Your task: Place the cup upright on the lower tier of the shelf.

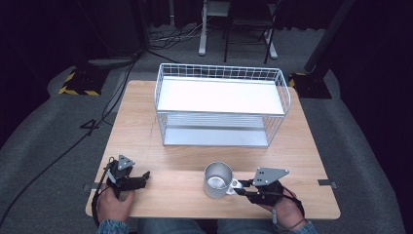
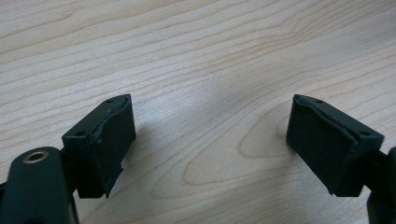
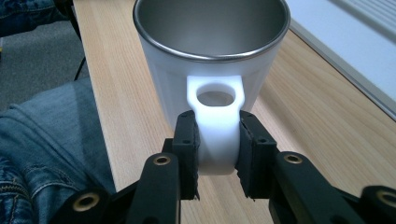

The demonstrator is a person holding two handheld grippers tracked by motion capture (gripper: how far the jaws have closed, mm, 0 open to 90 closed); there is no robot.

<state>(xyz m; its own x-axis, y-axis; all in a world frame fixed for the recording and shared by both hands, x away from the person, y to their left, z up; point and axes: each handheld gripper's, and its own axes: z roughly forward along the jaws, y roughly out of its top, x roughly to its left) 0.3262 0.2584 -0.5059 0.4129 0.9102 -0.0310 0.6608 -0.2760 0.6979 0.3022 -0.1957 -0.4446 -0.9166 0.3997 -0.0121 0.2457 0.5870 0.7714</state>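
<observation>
A white mug (image 1: 217,180) with a steel inside stands upright near the table's front edge, its handle pointing right. My right gripper (image 1: 242,187) is shut on that handle (image 3: 215,122), one black pad on each side of it. The mug (image 3: 211,51) looms close in the right gripper view. My left gripper (image 1: 144,177) rests at the front left of the wooden table (image 1: 146,126), open, with bare wood between its fingers. In the left gripper view the left gripper (image 2: 210,135) has its jaws wide apart above the wood grain.
A white wire two-shelf rack (image 1: 221,105) stands at the back middle of the table. A black cable (image 1: 58,156) runs across the grey floor at the left. A chair and desk legs (image 1: 238,29) stand behind the table. The person's jeans (image 3: 42,140) show below the table edge.
</observation>
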